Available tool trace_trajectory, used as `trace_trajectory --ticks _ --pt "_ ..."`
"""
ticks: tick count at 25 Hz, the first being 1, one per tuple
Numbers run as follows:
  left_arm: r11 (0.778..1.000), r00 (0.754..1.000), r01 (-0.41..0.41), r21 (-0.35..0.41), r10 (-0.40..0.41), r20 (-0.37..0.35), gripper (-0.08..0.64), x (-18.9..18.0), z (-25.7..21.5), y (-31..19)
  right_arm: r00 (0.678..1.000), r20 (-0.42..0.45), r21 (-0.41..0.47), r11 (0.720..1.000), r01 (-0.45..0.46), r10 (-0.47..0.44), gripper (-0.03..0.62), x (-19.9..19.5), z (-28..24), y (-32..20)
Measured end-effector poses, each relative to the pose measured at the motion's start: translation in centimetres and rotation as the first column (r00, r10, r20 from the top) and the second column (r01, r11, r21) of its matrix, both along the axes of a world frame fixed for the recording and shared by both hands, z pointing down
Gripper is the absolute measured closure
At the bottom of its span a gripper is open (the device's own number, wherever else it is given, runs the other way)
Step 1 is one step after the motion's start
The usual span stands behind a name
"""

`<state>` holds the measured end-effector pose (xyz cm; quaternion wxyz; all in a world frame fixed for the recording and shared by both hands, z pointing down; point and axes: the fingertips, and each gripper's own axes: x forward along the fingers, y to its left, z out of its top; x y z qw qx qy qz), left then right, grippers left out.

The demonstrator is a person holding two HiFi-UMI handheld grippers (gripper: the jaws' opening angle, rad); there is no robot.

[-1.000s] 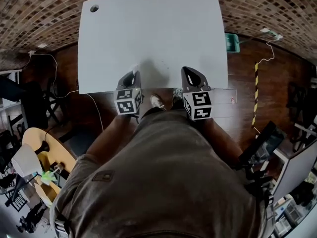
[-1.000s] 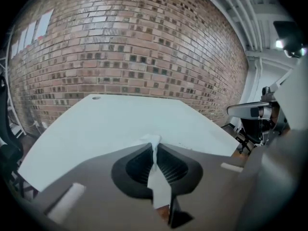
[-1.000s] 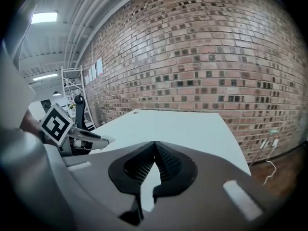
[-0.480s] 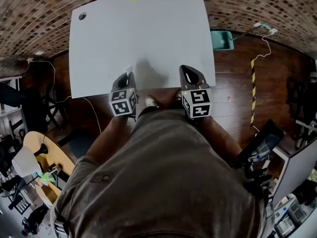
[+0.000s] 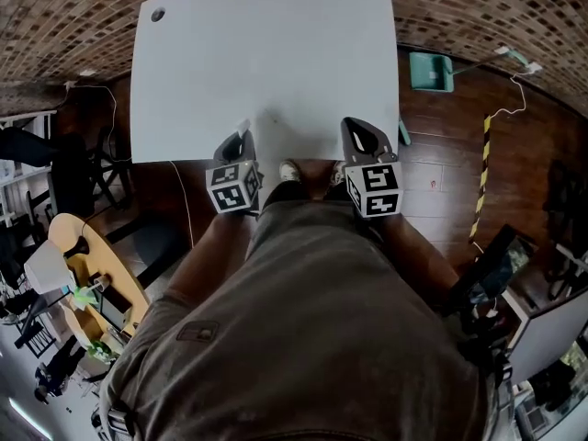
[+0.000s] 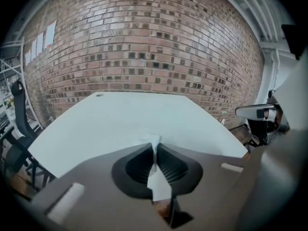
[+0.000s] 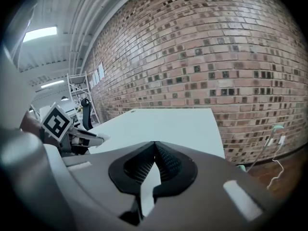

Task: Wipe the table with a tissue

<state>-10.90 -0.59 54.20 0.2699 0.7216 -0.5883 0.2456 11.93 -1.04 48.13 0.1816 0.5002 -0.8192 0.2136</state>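
Standing at the near edge of the white surface (image 5: pixel 276 53), a person (image 5: pixel 303 338) holds both tools over that edge: the left claw (image 6: pixel 155 146) pinches a tissue (image 6: pixel 157 179), while the right claw (image 7: pixel 154 146) is closed and empty.

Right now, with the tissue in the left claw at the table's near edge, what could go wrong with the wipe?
1. The left claw is shut on the tissue with only a small tip poking past its jaws, so hard claw rather than tissue may rub the table.
2. Held as a thin pinched strip, the tissue could tear or slip out once it is dragged.
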Motion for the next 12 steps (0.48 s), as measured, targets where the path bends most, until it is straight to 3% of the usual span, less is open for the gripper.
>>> trace_trajectory --ticks 12 --pt "0.997 1.000 -0.013 -0.074 0.014 0.010 0.535 -1.5 3.7 -1.9 0.999 -0.028 -0.081 0.996 -0.044 0.042 0.578 -0.5 2.2 0.4"
